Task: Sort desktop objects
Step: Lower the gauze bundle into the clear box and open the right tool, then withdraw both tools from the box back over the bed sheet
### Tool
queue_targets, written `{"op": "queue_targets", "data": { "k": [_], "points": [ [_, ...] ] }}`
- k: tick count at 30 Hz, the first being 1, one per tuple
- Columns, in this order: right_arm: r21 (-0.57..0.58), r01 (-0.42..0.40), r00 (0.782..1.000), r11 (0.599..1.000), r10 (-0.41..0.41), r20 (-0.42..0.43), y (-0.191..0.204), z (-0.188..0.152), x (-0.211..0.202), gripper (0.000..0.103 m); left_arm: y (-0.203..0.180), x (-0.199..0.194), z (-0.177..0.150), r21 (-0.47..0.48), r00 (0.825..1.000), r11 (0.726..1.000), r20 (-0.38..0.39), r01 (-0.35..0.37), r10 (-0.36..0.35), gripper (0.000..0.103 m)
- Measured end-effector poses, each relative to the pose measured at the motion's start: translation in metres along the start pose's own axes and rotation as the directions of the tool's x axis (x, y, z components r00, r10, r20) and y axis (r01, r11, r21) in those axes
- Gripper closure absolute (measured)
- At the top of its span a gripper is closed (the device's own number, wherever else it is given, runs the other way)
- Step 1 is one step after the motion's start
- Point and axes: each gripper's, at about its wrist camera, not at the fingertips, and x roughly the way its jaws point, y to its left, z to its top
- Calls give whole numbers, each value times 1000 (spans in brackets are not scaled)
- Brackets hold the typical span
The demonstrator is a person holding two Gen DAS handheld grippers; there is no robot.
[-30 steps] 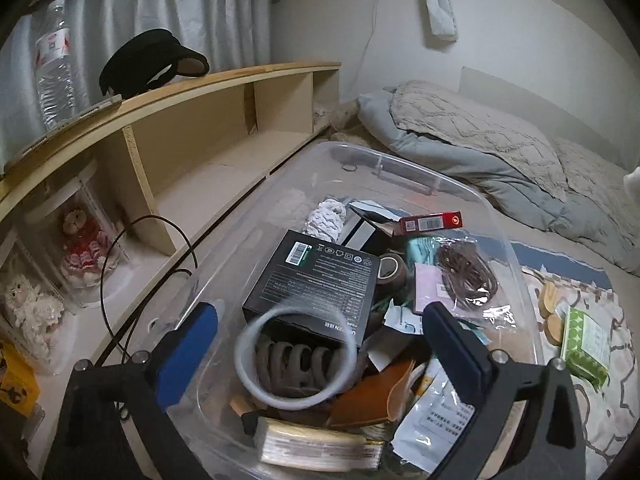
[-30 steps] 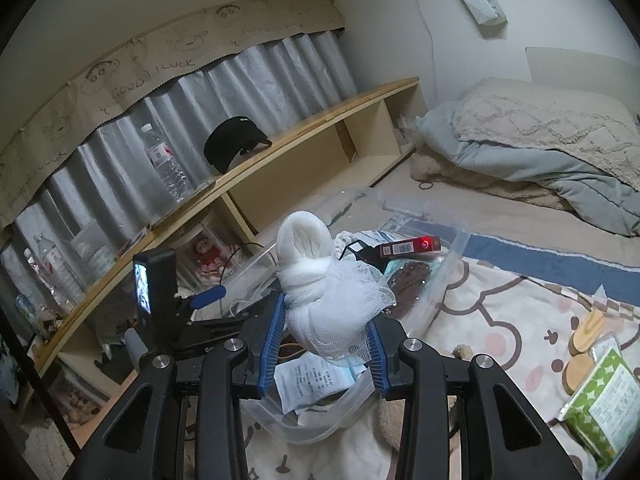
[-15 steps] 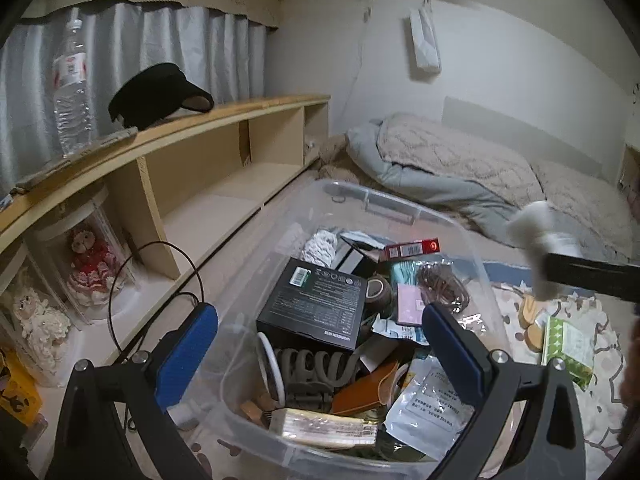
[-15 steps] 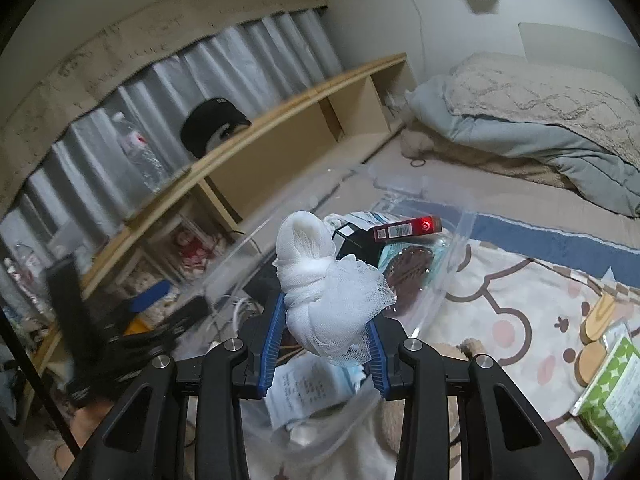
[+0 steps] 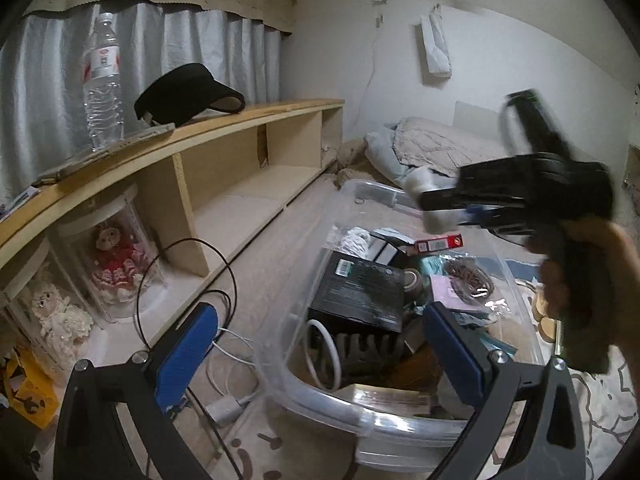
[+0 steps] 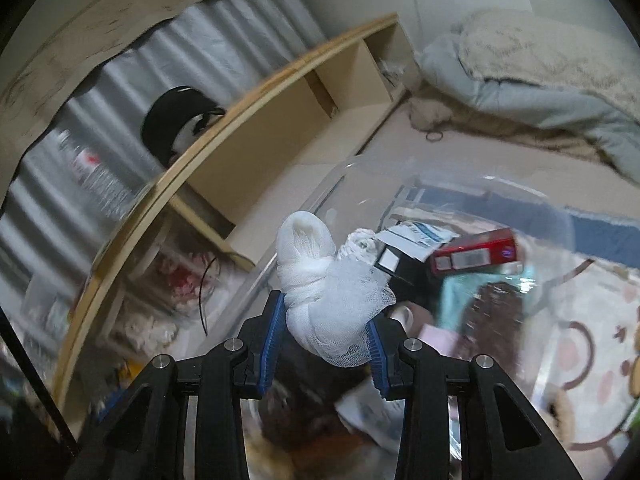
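Right gripper [image 6: 326, 330] clamped tight on a knotted bundle of white mesh gauze [image 6: 320, 280], blue pads pressing both flanks, held aloft over the clear plastic storage bin [image 5: 320, 394] crammed with a black cardboard box [image 5: 360, 294] and a red rectangular packet [image 6: 476, 258]. Left gripper [image 5: 316, 354] spread wide, gripping nothing, poised at the bin's near rim.

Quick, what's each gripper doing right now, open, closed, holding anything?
Left gripper: open, holding nothing, near the clear bin.
Right gripper: closed on the white gauze bundle.
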Motion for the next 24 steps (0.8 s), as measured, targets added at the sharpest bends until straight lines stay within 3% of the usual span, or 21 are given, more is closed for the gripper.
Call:
{"op": "queue_targets", "data": {
  "k": [8,9,10,12,21,24],
  "points": [
    [209,-12,999,978,22,-45,-19,25,69,64,0,-6,2,44,997,998,69,-32,29,0],
    [215,-23,999,976,31,-34,-20,26,73,56,0,-6,2,47,997,998,69,-28,25,0],
    [215,-22,999,976,28,-23,-21,26,76,35,-1,-5,2,50,997,998,69,-24,21,0],
    [202,-27,1000,979,29,-9,-22,26,78,16,-3,-4,2,60,998,998,68,-15,11,0],
    [123,-113,993,986,108,44,-24,26,45,15,-7,1,-5,79,999,997,40,5,-8,0],
    [88,-148,988,985,143,59,-23,19,27,1,-8,-3,-3,66,999,998,44,11,-14,0]
  ]
}}
